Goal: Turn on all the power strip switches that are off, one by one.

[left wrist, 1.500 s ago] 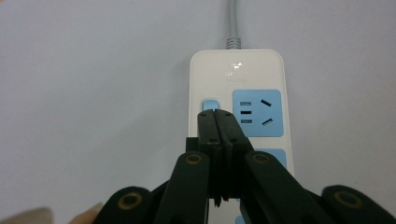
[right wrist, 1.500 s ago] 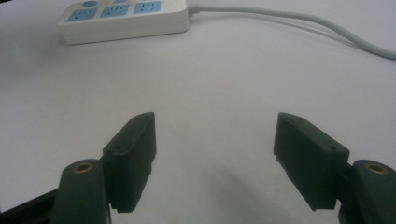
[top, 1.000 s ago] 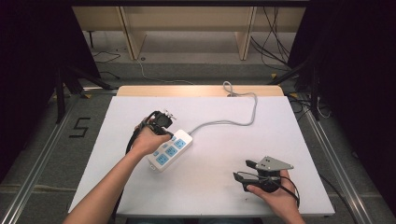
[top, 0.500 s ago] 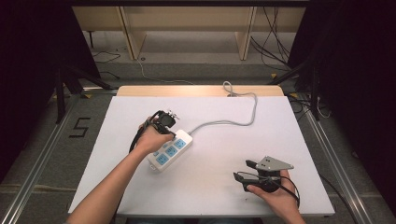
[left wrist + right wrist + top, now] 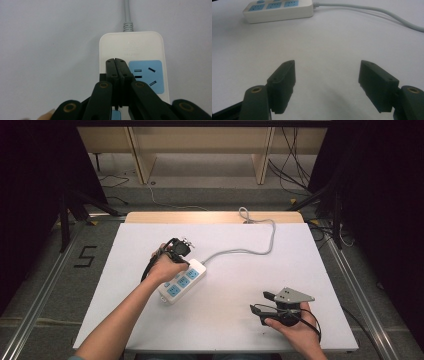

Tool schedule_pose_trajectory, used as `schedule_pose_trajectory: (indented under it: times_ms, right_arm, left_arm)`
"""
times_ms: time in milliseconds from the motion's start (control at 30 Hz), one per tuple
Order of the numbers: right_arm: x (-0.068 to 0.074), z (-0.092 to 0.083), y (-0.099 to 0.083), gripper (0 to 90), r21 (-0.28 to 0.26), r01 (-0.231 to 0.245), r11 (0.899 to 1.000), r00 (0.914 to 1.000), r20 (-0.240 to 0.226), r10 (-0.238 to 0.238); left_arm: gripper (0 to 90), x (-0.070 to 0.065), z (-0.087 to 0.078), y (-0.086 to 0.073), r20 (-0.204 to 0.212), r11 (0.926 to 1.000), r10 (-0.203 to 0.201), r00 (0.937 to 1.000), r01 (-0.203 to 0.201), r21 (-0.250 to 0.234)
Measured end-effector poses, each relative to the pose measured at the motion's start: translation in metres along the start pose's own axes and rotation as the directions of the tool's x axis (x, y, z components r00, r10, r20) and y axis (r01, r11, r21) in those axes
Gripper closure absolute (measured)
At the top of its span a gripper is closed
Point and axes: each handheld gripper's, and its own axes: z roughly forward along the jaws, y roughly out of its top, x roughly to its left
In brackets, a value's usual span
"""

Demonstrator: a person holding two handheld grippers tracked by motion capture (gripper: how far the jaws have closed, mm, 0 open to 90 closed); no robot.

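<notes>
Here, left tool (image 5: 117, 65) closed over power strip (image 5: 140, 50), right tool (image 5: 327, 75) agape.

Power strip (image 5: 140, 75) partly hidden behind jaws, embossed lettering too faint

Your left gripper (image 5: 117, 61) pointed downward with its jaws pressed fully together, your left hand (image 5: 167, 265) wrapped over it. Your right gripper (image 5: 327, 75) lay level, jaws spread wide, held in your right hand (image 5: 295, 330).

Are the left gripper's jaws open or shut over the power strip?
Shut. In the left gripper view the left gripper has its two black jaws pressed together, nothing between them, tips over the power strip beside a blue socket.
</notes>
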Motion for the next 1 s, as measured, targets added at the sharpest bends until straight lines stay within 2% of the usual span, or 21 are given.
schedule_pose_trajectory:
  times_ms: [167,667,833,933,1000]
  right_arm:
    - [0.0009,0.0003,0.0002,30.6,0.0,0.002,1.0,1.0,-0.004,-0.002]
    - [0.0016,0.0009,0.0006,30.7,0.002,0.004,1.0,1.0,-0.004,-0.004]
    - [0.0018,0.0011,0.0005,30.6,0.002,0.006,1.0,1.0,-0.005,-0.006]
    - [0.0017,0.0013,0.0005,30.6,0.003,0.006,1.0,1.0,-0.005,-0.006]
    - [0.0017,0.0012,0.0005,30.7,0.002,0.006,1.0,1.0,-0.005,-0.006]
  left_arm:
    - [89.6,0.0028,0.0004,0.0,0.016,0.9998,-0.018,0.9997,0.018,0.006]
    - [89.7,-0.0011,0.0025,0.0025,-0.005,0.9997,0.011,0.9999,-0.011,0.022]
    - [89.8,-0.0026,0.0025,0.0048,-0.011,0.9987,0.018,0.9998,-0.017,0.048]
    - [89.8,-0.0031,0.0023,0.0062,-0.02,0.9969,0.043,0.9989,-0.042,0.066]
    - [89.8,-0.0035,0.0022,0.0066,-0.022,0.9967,0.043,0.9988,-0.042,0.07]
